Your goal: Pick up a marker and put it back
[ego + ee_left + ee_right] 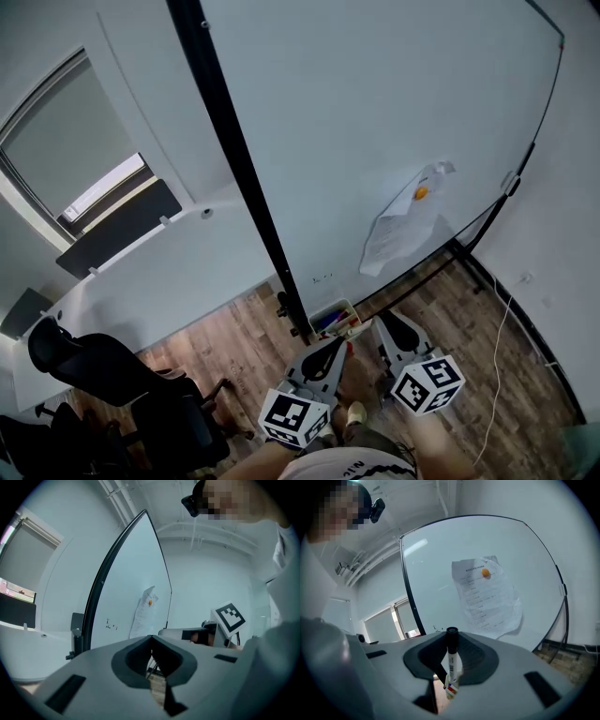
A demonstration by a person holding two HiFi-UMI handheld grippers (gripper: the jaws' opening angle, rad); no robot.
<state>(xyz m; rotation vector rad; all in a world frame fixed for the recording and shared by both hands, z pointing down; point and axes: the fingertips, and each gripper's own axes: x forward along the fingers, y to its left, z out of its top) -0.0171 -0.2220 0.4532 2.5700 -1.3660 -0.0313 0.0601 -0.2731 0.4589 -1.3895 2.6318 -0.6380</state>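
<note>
Right gripper view: jaws on marker (452, 663)

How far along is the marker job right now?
Pick-up looks done: the right gripper is shut on a black-capped marker, in front of the whiteboard. The left gripper is empty. Still left: putting the marker back in the tray under the board.

Big whiteboard (375, 122) in black frame (234, 150), with crumpled paper (398, 230) held on it by orange magnet (421, 193). Left of it long white desk (178, 272); near the desk black chair (122, 384), on wooden floor (525, 375). Thin cable (500, 347) at right.
</note>
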